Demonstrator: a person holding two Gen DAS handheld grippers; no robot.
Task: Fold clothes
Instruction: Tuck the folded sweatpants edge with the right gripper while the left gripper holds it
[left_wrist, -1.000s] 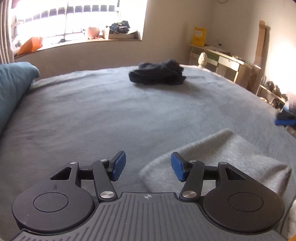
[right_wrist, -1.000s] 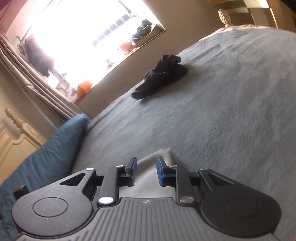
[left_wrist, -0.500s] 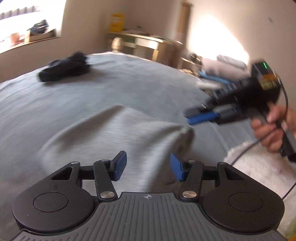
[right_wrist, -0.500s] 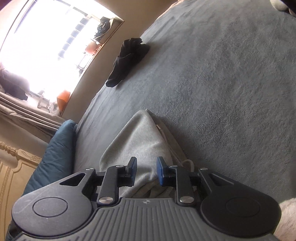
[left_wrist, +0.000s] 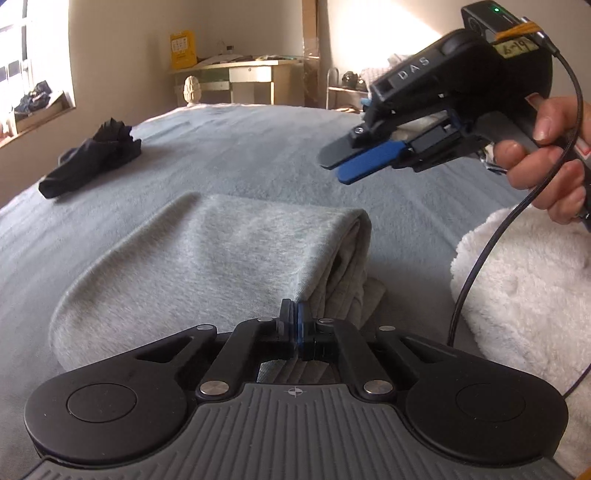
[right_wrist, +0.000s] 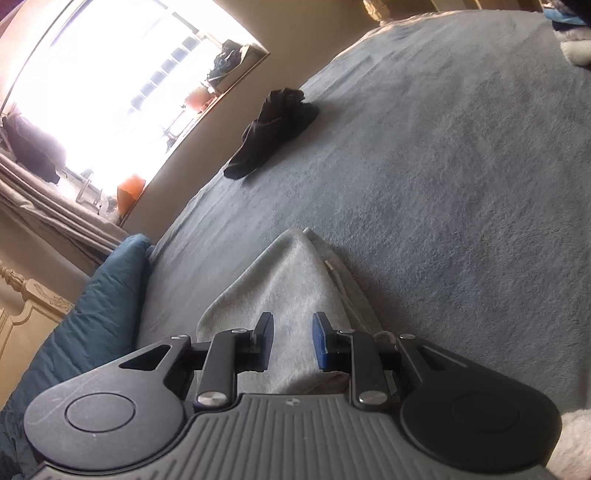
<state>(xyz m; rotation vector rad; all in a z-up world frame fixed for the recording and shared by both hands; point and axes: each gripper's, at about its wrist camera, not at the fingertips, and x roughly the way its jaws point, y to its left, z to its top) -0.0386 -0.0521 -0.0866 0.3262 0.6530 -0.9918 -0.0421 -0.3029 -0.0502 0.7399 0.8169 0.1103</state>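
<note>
While left gripper (left_wrist: 294, 314) pinches its near edge, grey garment (left_wrist: 207, 254) lies lengthwise away

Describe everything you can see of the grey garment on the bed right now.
The grey garment is a soft, fleecy light-grey knit, folded over on itself, its layered edges showing at one side. It lies flat on the blue-grey bedcover, beside a white fluffy fabric. The left gripper is shut on its near edge; whether it pinches cloth is hard to tell. The right gripper hovers above it, jaws apart, empty. A pale cord end lies along one edge.
</note>
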